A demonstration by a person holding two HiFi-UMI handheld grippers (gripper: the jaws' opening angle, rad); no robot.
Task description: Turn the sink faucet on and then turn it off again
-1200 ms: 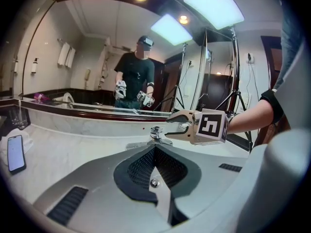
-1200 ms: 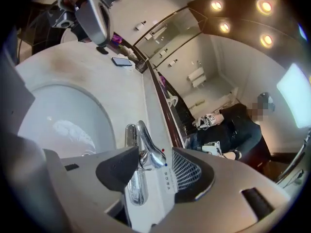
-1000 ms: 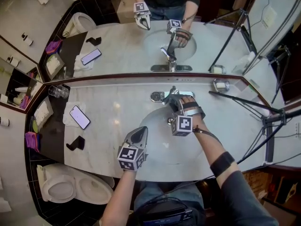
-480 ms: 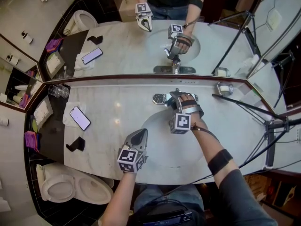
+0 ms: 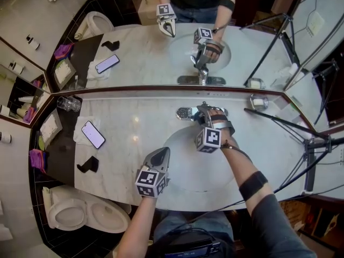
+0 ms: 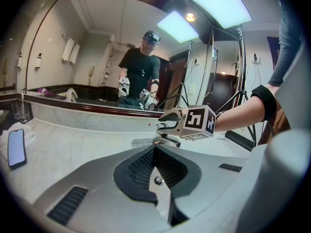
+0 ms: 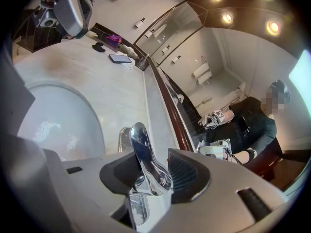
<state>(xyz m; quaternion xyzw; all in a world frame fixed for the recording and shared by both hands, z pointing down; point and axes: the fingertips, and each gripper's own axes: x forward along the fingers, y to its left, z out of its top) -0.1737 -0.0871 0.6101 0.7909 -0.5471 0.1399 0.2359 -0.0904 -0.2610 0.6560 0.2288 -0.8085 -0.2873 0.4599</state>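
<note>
Marble countertop [image 5: 129,123] below a wall mirror [image 5: 134,55]. At far left, a smartphone [image 5: 93,134] lies on a white cloth [image 5: 80,130], well apart from the oval sink basin [image 5: 180,152]. The left gripper [image 5: 160,153] hovers over the basin's near left rim, jaws together and empty, as the left gripper view [image 6: 155,152] confirms. Behind the basin stands the chrome faucet [image 5: 187,112]. The right gripper [image 5: 203,112] is at its faucet lever [image 7: 148,161]: the jaws have just been closing and now bracket the lever, which fills the gap between the pads. A tripod leg [image 5: 274,117] crosses the counter at right.
</note>
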